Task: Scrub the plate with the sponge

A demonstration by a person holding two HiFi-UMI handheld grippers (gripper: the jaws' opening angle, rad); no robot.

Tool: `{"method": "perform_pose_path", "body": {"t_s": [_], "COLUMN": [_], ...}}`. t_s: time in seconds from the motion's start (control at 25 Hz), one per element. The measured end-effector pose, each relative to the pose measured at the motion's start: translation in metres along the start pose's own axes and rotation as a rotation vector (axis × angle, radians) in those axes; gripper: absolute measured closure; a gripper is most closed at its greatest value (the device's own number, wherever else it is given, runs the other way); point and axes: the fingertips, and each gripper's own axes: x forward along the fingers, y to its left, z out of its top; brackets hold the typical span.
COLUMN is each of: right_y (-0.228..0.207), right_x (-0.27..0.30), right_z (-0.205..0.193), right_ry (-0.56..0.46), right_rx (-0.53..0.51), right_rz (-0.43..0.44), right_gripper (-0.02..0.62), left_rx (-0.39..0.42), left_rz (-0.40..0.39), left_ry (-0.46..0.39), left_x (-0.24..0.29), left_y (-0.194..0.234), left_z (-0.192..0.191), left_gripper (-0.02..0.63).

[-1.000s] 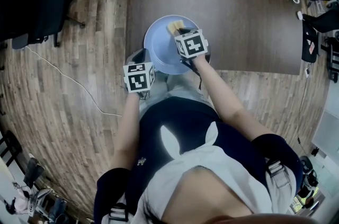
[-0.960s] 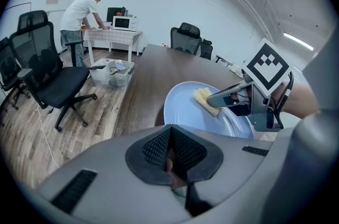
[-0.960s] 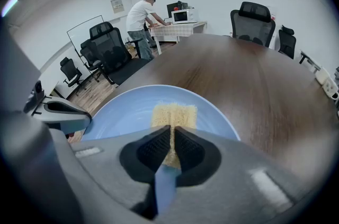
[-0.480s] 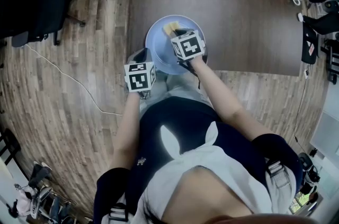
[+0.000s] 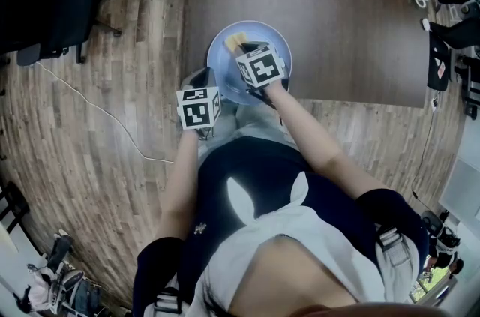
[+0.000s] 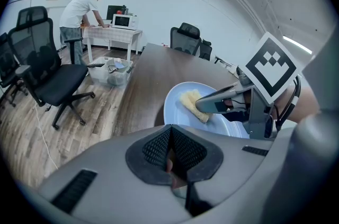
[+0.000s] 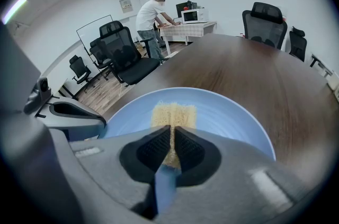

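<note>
Between the closed jaws of the right claw (image 7: 172, 135), the soft yellow sponge (image 7: 174, 110) should squash easily; the left claw (image 6: 170, 148) pinches the rigid round blue plate (image 6: 178, 105) by its rim.

Head view: I look from high up, almost straight down.
Left gripper view: I sit low, left of the plate (image 6: 176, 112), close.
Right gripper view: I look across the plate, very close.
Shared: plate and sponge (image 5: 234, 40).
</note>
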Motion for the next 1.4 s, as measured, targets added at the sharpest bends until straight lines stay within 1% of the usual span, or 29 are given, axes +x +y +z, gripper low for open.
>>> {"method": "perform_pose_path", "body": {"t_s": [0.76, 1.4], "right_y": [0.031, 0.051], "right_x": [0.012, 0.010], "right_z": [0.004, -0.004], "right_ry": [0.012, 0.013], "right_rx": [-0.018, -0.025], "right_rz": [0.077, 0.140], "right_gripper": [0.572, 0.572], "left_rx": [-0.012, -0.016], "left_rz": [-0.015, -0.024], "left_ry": [0.008, 0.006], "left_x": [0.004, 0.003], "left_y": [0.004, 0.001], "left_z": [0.002, 0.001], "left_gripper": [0.598, 0.598]}}
